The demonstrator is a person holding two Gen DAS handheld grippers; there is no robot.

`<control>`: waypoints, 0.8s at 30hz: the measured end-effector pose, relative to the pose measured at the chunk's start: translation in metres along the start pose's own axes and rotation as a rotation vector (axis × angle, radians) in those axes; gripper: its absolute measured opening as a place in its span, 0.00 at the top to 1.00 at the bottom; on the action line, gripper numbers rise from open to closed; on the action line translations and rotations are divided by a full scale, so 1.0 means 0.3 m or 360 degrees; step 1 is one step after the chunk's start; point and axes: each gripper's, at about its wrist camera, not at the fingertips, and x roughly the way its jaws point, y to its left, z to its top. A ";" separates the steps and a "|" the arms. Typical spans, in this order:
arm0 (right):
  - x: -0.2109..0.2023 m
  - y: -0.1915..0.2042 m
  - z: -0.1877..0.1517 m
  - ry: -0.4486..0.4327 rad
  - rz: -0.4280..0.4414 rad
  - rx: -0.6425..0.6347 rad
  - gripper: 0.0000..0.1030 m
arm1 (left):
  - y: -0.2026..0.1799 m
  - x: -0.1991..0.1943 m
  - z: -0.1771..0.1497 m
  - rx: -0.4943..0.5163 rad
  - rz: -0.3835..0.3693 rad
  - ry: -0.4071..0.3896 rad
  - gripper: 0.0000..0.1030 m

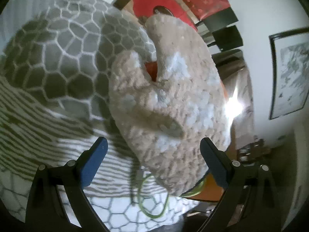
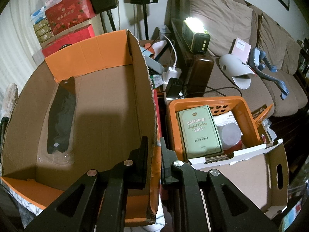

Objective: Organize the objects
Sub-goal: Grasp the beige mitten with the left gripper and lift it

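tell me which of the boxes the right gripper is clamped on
The big cardboard box on the left: the right gripper pinches its torn right wall. The orange crate and the white-edged box sit untouched beside it.

At frame centre of my left view a fuzzy, nubbly fleece slipper (image 1: 166, 104) is showing beside soft printed cloth bedding (image 1: 63, 58). In my right view I am seeing a matt corrugated cardboard box (image 2: 108, 104) and a glossy clear-plastic packet (image 2: 60, 118).

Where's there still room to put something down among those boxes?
The big cardboard box has a bare floor between the black packet on its left and the wall pinched by the right gripper. The orange basket is crowded: green box, plastic tub. The sofa seat is partly free.
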 end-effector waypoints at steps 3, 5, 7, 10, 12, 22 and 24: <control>0.000 0.002 0.000 0.0000 0.0000 0.0001 0.90 | 0.006 0.026 0.000 -0.0037 -0.0067 0.0035 0.07; 0.000 0.002 0.000 0.0000 0.0001 0.0002 0.90 | 0.003 0.035 0.000 -0.0034 -0.0068 0.0046 0.10; 0.000 0.001 -0.001 0.0000 0.0000 0.0001 0.90 | -0.010 0.044 -0.002 -0.0018 -0.0067 0.0059 0.19; 0.000 0.000 -0.001 0.0000 0.0000 0.0001 0.90 | -0.027 0.051 -0.004 0.0002 -0.0061 0.0068 0.33; 0.000 0.002 0.000 0.0000 -0.0001 0.0001 0.90 | -0.042 0.048 -0.002 0.0016 -0.0044 0.0057 0.42; 0.000 0.003 0.000 0.0001 -0.0002 0.0000 0.90 | -0.089 -0.009 0.000 0.0100 -0.0001 -0.0014 0.84; 0.000 0.003 0.000 0.0001 -0.0002 0.0001 0.90 | -0.102 -0.022 0.003 0.0110 -0.0022 -0.0028 0.86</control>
